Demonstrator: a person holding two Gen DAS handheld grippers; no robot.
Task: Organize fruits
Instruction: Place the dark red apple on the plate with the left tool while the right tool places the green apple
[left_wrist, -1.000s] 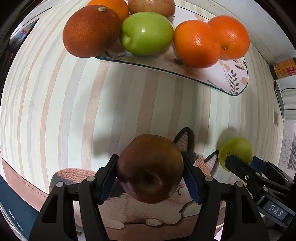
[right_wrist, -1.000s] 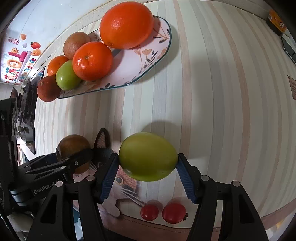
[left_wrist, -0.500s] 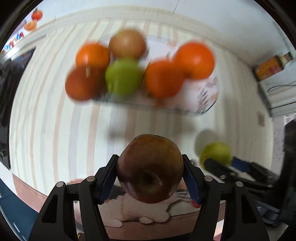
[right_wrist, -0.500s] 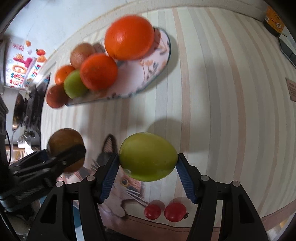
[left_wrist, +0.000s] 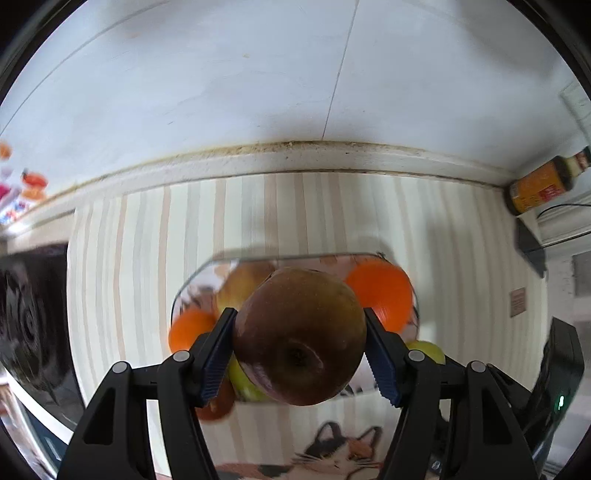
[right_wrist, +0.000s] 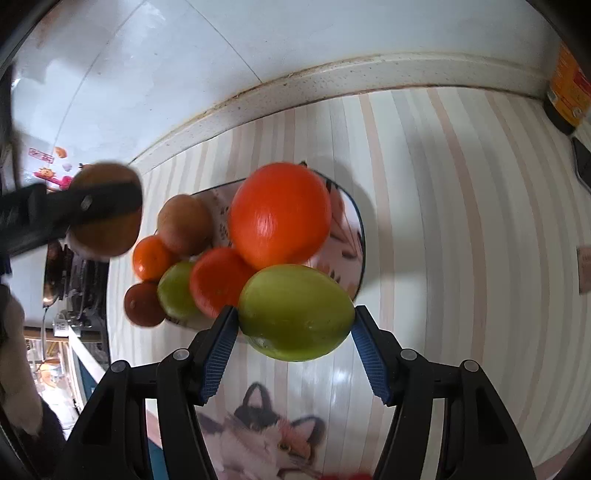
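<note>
My left gripper (left_wrist: 299, 354) is shut on a dark red-brown apple (left_wrist: 299, 336) and holds it high above the patterned plate (left_wrist: 199, 284), which carries several fruits, among them an orange (left_wrist: 384, 295). My right gripper (right_wrist: 293, 336) is shut on a green apple (right_wrist: 295, 312), held in the air at the plate's near edge (right_wrist: 360, 240). In the right wrist view the plate holds a big orange (right_wrist: 280, 214), smaller oranges, a green apple (right_wrist: 175, 291) and a brown fruit (right_wrist: 184, 225). The left gripper with its apple (right_wrist: 107, 210) shows there at the upper left.
The striped tablecloth (right_wrist: 461, 221) has a cat picture (right_wrist: 266, 435) near the front edge. An orange-labelled bottle (left_wrist: 539, 184) lies at the back right by the white wall. A dark stove area (left_wrist: 33, 314) is at the left. Small red fruits (right_wrist: 347, 476) peek at the bottom edge.
Both grippers have risen and tilted up towards the wall, each still holding its apple. The plate now lies below and behind the held fruits.
</note>
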